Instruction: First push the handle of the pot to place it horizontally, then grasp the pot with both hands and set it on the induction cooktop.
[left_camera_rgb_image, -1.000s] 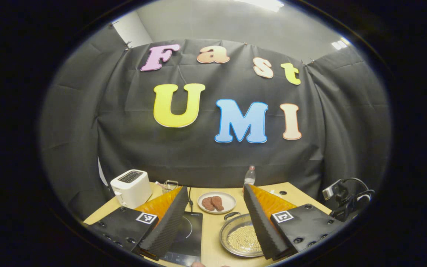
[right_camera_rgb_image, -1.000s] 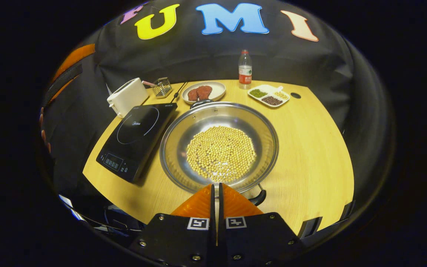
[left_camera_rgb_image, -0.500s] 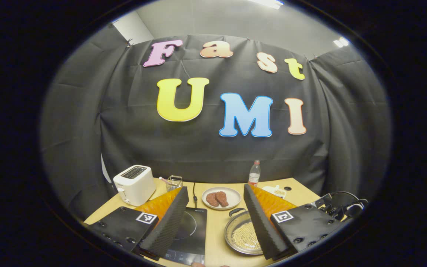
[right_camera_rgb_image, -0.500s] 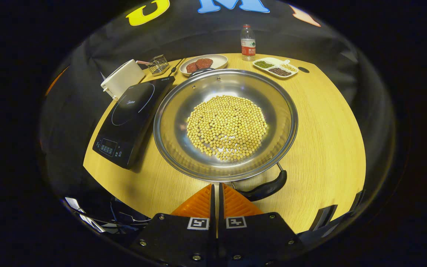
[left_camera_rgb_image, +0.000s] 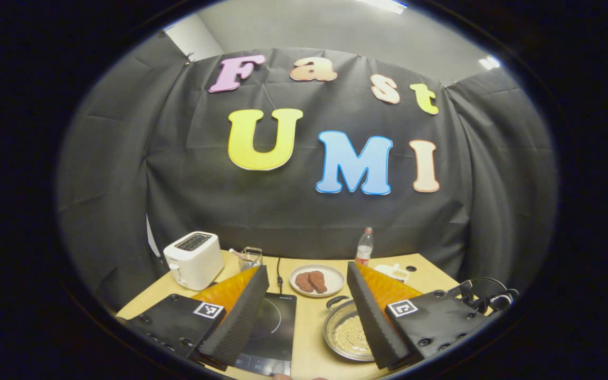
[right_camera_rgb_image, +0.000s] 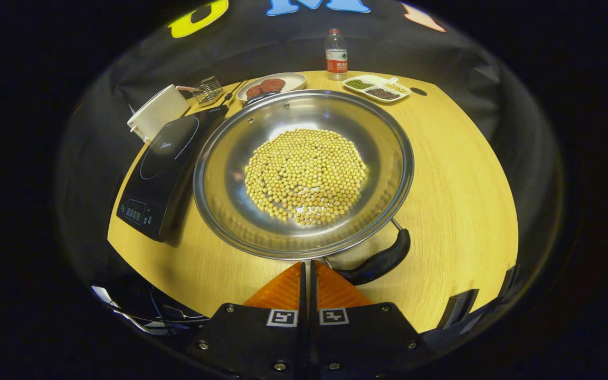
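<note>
— Pot (right_camera_rgb_image: 304,171) first: where do we have it?

— On the table (right_camera_rgb_image: 457,174), just beside the induction cooktop (right_camera_rgb_image: 164,169), not on it. It holds a layer of yellow beans (right_camera_rgb_image: 306,177). In the right gripper view its near handle (right_camera_rgb_image: 378,262) sits at the rim closest to us, angled off toward the right; the far handle (right_camera_rgb_image: 259,97) sits at the opposite rim, near the plate of meat (right_camera_rgb_image: 271,84).

— So which step are we in?

— We judge it the first one, the handle push. The two handles line up front to back from where we stand, not side to side, so the pot looks unready for a two-sided grasp.

— And our claws?

— Our right gripper (right_camera_rgb_image: 307,269) is clenched, its fingers pressed together on nothing, the tips hovering just short of the pot's near rim and just left of the near handle. Our left gripper (left_camera_rgb_image: 308,311) is released, fingers spread wide, held high and well back; between them we see the cooktop (left_camera_rgb_image: 269,330) and the pot (left_camera_rgb_image: 347,332).

— Next move?

— We would use the closed right tips as a pusher: lower them against the side of the near handle and sweep it round so the pot turns on the table. Pressing low and slow should keep the beans from sliding. Whether the tips touch the table now, we cannot tell.
</note>
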The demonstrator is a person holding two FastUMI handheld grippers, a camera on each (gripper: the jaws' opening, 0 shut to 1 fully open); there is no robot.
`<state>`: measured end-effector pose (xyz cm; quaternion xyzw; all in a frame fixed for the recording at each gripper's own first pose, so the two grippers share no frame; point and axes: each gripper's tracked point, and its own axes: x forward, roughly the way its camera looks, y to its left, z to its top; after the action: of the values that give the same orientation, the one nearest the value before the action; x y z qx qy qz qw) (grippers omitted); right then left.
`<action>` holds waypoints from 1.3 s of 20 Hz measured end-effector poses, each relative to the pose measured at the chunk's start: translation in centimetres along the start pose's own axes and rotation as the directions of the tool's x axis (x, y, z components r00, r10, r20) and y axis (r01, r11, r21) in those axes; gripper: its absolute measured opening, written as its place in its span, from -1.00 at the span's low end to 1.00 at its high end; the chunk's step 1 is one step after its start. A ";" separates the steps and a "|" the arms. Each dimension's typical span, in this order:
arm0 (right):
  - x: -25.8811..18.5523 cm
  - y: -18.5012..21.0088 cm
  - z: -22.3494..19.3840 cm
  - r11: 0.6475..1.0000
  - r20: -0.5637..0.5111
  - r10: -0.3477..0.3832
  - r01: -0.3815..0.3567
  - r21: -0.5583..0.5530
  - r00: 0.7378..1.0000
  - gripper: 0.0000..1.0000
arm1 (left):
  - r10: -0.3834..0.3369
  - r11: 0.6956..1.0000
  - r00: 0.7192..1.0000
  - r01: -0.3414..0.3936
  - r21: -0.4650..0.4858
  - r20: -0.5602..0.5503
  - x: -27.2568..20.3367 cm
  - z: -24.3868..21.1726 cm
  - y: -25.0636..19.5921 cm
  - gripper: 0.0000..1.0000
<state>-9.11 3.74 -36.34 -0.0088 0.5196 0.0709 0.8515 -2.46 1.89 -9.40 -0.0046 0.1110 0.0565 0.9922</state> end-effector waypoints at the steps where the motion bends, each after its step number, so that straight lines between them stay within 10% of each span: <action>1: 0.0 -0.6 0.2 1.000 0.003 -0.011 0.011 0.012 1.000 -0.99 | -0.005 1.000 1.000 0.005 0.006 -0.002 0.1 -0.1 -0.2 0.94; 26: 0.7 -13.3 6.8 0.972 0.047 -0.198 0.191 0.135 0.979 -0.99 | -0.032 0.999 0.999 0.033 0.025 -0.032 1.7 -0.3 -2.2 0.90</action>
<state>-1.11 -8.73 -34.63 -0.0020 0.4938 -0.0467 0.8683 -0.62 -0.09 -10.13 0.0054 0.1271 0.0390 0.9911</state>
